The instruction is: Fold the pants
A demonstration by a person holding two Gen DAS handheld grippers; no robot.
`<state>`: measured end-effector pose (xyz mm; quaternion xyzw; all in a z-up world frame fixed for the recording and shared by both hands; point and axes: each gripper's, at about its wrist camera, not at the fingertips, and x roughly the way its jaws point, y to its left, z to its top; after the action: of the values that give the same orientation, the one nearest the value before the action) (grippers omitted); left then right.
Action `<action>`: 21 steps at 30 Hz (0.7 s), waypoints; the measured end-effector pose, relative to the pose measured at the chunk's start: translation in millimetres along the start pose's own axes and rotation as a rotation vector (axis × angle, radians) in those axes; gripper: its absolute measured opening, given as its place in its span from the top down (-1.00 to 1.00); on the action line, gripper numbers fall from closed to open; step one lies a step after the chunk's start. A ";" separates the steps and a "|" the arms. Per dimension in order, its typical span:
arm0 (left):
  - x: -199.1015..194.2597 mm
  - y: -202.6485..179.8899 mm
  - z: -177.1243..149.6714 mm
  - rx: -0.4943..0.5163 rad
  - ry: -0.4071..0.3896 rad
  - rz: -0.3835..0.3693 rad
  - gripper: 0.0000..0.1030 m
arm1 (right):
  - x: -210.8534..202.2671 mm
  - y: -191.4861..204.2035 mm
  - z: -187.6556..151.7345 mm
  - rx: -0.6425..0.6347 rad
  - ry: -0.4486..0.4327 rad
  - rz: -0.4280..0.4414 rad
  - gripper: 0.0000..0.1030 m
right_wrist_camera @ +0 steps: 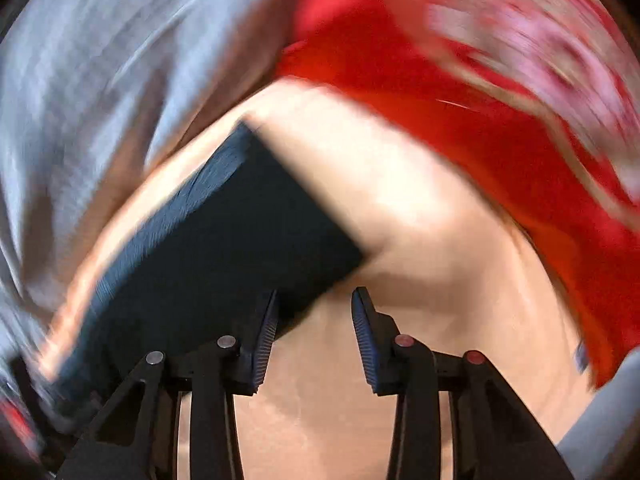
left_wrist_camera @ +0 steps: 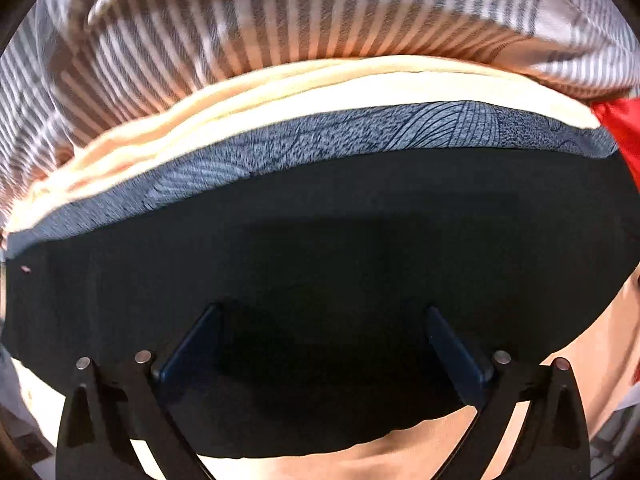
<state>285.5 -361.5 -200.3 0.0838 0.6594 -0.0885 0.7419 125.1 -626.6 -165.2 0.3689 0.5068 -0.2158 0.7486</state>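
Black pants (left_wrist_camera: pixel 320 240) lie folded on a blue patterned cloth (left_wrist_camera: pixel 360 136) beneath the wide-open left gripper (left_wrist_camera: pixel 324 340). The right gripper (right_wrist_camera: pixel 314 320), jaws apart and empty, hovers at the pants' corner.

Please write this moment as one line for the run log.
left gripper: open over black pants | right gripper: open, empty | pants: folded, atop patterned blue cloth

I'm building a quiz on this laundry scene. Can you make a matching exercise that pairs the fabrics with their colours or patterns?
Things:
1. folded pants
2. layer just beyond the pants
3. cloth at the right edge
4. bedding at the top

Looks:
A. red
B. grey and white stripes
C. plain black
D. blue-grey with line drawings

Pairs: 1-C, 2-D, 3-A, 4-B
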 end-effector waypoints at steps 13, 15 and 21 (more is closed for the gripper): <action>6.1 1.9 -12.5 -0.004 0.006 0.002 -1.00 | 36.4 -46.0 -10.9 0.278 0.073 0.461 0.19; -2.4 -4.7 -3.3 -0.008 0.031 0.021 -1.00 | 37.8 -45.5 -11.1 0.277 0.074 0.481 0.19; -36.6 -69.7 33.4 0.094 -0.140 -0.088 -1.00 | 36.2 -45.9 -6.7 0.260 0.092 0.489 0.17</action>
<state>296.7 -436.5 -160.6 0.0830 0.6039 -0.1576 0.7769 103.4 -648.8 -215.2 0.5825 0.4042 -0.0752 0.7012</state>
